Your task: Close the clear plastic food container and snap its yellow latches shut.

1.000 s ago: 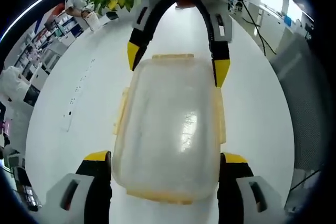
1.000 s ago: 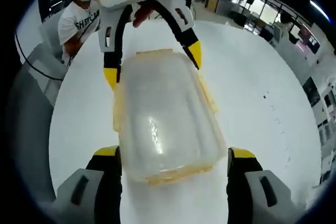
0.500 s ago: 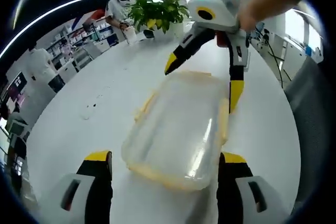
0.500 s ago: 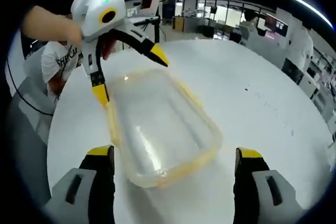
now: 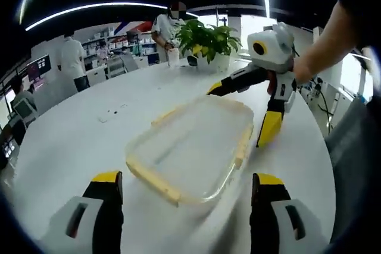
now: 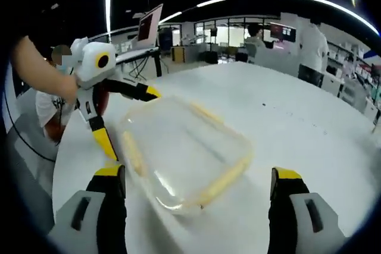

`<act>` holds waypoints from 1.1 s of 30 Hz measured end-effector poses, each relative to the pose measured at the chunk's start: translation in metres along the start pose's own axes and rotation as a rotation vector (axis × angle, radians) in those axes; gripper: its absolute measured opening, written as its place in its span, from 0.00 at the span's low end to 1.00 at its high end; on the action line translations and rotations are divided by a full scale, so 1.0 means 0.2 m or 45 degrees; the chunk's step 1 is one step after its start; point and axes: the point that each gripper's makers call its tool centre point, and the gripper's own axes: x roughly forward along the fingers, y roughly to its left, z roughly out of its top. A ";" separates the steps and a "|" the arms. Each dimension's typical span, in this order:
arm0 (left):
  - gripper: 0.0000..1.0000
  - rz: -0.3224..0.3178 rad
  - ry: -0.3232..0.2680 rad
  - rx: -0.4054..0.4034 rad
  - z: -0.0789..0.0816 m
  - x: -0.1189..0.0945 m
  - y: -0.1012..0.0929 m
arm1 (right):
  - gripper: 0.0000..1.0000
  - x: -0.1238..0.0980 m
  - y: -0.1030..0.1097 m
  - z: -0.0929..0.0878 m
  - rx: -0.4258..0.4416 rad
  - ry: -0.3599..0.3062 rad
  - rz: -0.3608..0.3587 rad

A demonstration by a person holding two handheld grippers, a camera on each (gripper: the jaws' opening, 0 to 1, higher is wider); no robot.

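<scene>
Both claws gape at the container's (image 5: 193, 144) short ends, lengthwise between them.

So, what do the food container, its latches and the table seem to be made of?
The container looks like clear, slightly cloudy plastic: the table shows through it and light glints on it. Its latches seem to be pale yellow plastic, translucent rather than solid. The table has a smooth white top with a soft sheen, perhaps laminate; the pictures do not settle it.

No legible text; background signs too blurred.
</scene>
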 end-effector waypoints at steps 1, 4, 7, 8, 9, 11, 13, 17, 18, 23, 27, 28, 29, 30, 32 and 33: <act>0.89 -0.001 -0.013 -0.026 0.00 0.00 -0.01 | 1.00 0.00 0.01 0.00 0.014 -0.008 -0.001; 0.91 0.001 -0.036 -0.062 -0.01 0.01 -0.02 | 1.00 -0.01 0.03 -0.01 0.055 -0.045 0.001; 0.95 0.005 -0.055 -0.101 -0.01 0.01 -0.03 | 1.00 -0.01 0.05 -0.03 0.066 -0.049 0.004; 0.96 0.008 -0.066 -0.115 0.00 0.01 -0.03 | 1.00 -0.01 0.06 -0.03 0.072 -0.048 0.006; 0.99 0.012 -0.079 -0.124 0.00 0.01 -0.03 | 1.00 -0.02 0.07 -0.04 0.083 -0.051 0.010; 0.99 0.008 -0.082 -0.155 -0.01 0.01 -0.04 | 1.00 -0.01 0.08 -0.04 0.093 -0.051 0.013; 0.99 0.004 -0.071 -0.168 -0.02 0.01 -0.04 | 1.00 -0.01 0.08 -0.06 0.097 -0.048 0.013; 0.99 -0.003 -0.054 -0.167 -0.05 0.02 -0.07 | 1.00 -0.01 0.09 -0.06 0.098 -0.047 0.011; 0.99 -0.001 -0.054 -0.166 -0.05 0.02 -0.07 | 1.00 -0.02 0.10 -0.06 0.102 -0.050 0.013; 0.99 0.007 -0.052 -0.180 -0.06 0.01 -0.07 | 1.00 -0.03 0.10 -0.07 0.110 -0.043 0.006; 0.99 0.022 -0.052 -0.213 -0.07 0.00 -0.06 | 1.00 -0.04 0.10 -0.07 0.137 -0.045 -0.003; 0.99 0.026 -0.053 -0.223 -0.07 -0.01 -0.06 | 1.00 -0.04 0.09 -0.07 0.139 -0.045 -0.007; 0.99 0.030 -0.054 -0.228 -0.07 -0.01 -0.06 | 1.00 -0.04 0.09 -0.08 0.144 -0.046 -0.010; 0.99 0.033 -0.056 -0.233 -0.07 -0.01 -0.05 | 1.00 -0.05 0.09 -0.08 0.148 -0.044 -0.012; 0.99 0.040 -0.062 -0.252 -0.08 -0.03 -0.05 | 1.00 -0.06 0.10 -0.08 0.153 -0.042 -0.019; 0.99 0.044 -0.063 -0.257 -0.08 -0.03 -0.05 | 1.00 -0.06 0.10 -0.08 0.157 -0.042 -0.023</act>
